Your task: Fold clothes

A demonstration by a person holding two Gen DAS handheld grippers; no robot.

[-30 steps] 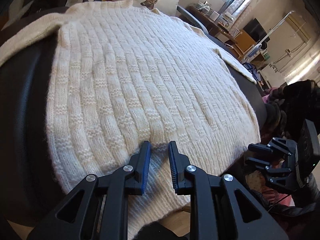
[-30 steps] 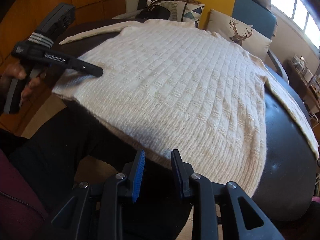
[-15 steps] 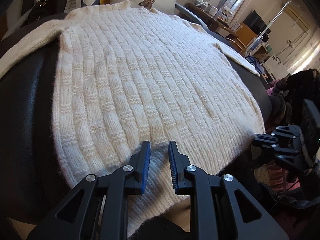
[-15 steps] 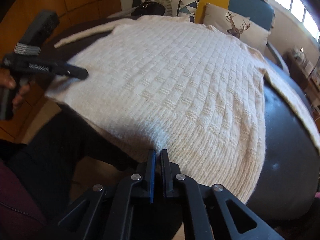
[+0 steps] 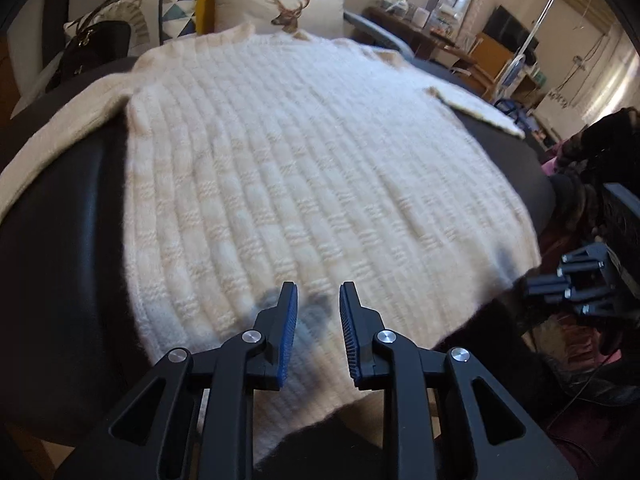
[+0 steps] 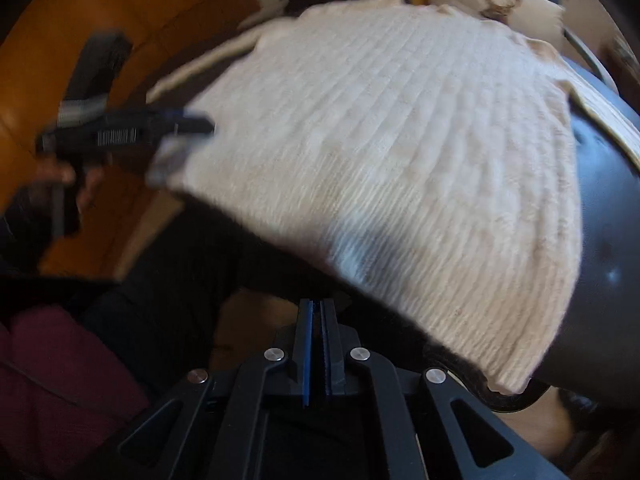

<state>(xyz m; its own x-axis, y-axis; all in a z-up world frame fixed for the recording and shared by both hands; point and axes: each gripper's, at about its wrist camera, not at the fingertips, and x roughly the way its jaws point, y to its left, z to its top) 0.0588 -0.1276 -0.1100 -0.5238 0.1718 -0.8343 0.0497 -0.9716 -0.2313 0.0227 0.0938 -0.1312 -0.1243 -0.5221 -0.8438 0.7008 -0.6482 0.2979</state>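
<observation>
Presently, from the left wrist view, a cream knitted sweater [image 5: 304, 184] is seen spread flat over a dark rounded surface [image 5: 60, 216]. The left gripper [image 5: 318, 300] is held over the hem, jaws slightly parted, nothing pinched.

From the right wrist view, blurred, the right gripper [image 6: 316, 308] is seen just short of the hem, jaws all but together, reopened a hair, nothing gripped.
</observation>
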